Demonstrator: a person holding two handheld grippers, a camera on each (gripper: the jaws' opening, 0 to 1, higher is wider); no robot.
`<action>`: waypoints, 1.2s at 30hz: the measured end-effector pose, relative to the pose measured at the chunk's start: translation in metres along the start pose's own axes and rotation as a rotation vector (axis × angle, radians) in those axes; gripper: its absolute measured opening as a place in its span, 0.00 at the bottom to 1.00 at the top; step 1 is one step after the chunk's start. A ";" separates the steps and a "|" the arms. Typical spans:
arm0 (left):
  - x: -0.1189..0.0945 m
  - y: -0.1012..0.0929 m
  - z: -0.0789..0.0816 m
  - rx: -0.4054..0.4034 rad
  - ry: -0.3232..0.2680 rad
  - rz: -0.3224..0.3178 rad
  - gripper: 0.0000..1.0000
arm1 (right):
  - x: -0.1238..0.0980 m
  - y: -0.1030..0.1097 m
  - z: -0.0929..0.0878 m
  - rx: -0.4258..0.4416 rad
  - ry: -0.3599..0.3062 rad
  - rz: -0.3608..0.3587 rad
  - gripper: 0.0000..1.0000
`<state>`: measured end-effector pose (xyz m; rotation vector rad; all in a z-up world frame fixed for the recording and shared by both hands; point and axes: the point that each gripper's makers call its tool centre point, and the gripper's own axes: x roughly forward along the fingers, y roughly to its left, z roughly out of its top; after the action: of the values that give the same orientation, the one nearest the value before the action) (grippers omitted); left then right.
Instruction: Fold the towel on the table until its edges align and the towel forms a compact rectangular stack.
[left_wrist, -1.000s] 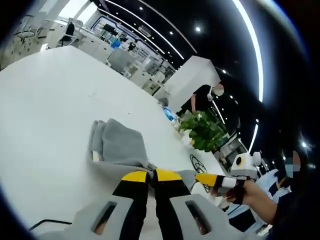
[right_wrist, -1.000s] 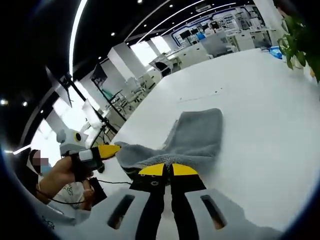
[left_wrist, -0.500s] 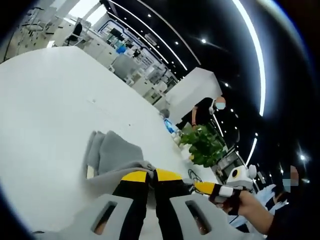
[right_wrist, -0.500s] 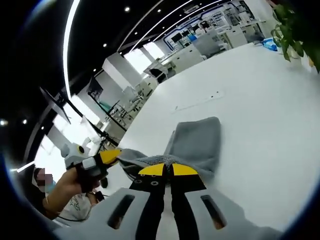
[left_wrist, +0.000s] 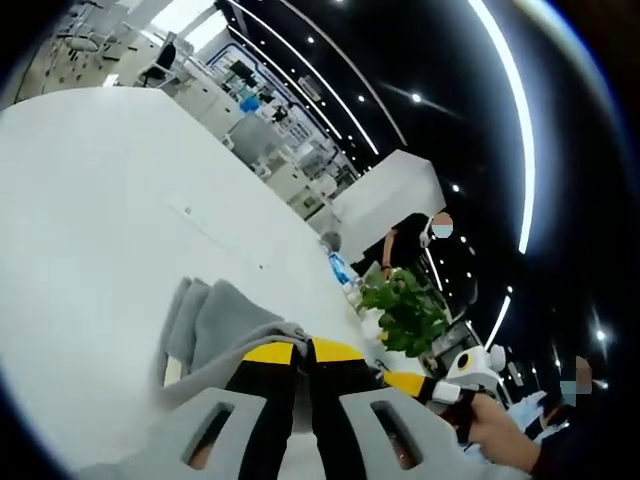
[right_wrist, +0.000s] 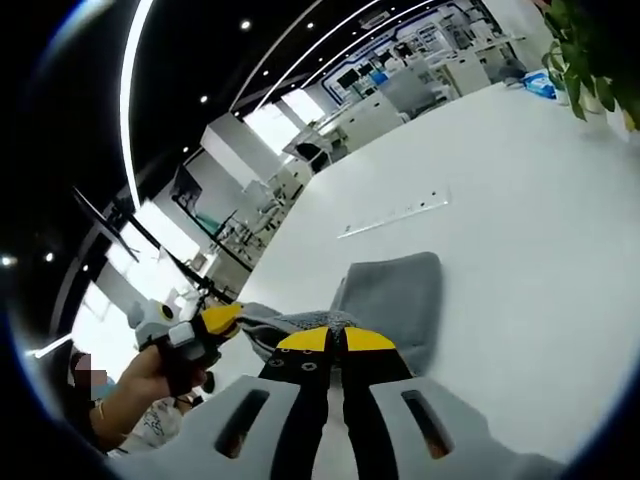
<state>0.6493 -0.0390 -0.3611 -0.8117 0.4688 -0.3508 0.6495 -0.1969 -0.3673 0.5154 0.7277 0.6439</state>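
A grey towel (left_wrist: 225, 320) lies partly folded on the white table (left_wrist: 90, 200), its near edge lifted off the surface. My left gripper (left_wrist: 303, 350) is shut on one near corner of the towel. The right gripper's yellow tip (left_wrist: 405, 383) enters the left gripper view from the right, held in a person's hand. In the right gripper view the towel (right_wrist: 395, 295) stretches away from my right gripper (right_wrist: 337, 340), which is shut on the other near corner. The left gripper (right_wrist: 215, 320) holds its corner at the left there.
A potted green plant (left_wrist: 405, 310) stands at the table's far end, also seen as the plant (right_wrist: 590, 50) at the upper right. A person in black (left_wrist: 405, 225) stands beyond the table. Desks and chairs fill the bright room behind.
Both grippers have risen and moved forward with the towel's near edge. The towel looks shorter and more bunched, and the views have tilted upward.
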 end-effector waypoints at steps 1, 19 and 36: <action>0.002 0.001 0.001 -0.004 -0.002 0.000 0.04 | 0.002 0.001 0.001 0.001 -0.001 0.000 0.01; 0.034 0.028 0.009 -0.150 -0.047 0.000 0.04 | 0.034 -0.022 0.014 0.075 -0.006 -0.008 0.00; 0.052 0.031 0.013 -0.207 -0.081 0.000 0.03 | 0.049 -0.043 0.021 0.097 -0.010 -0.011 0.00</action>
<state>0.7035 -0.0355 -0.3911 -1.0232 0.4338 -0.2707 0.7081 -0.1969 -0.4025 0.6032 0.7546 0.5978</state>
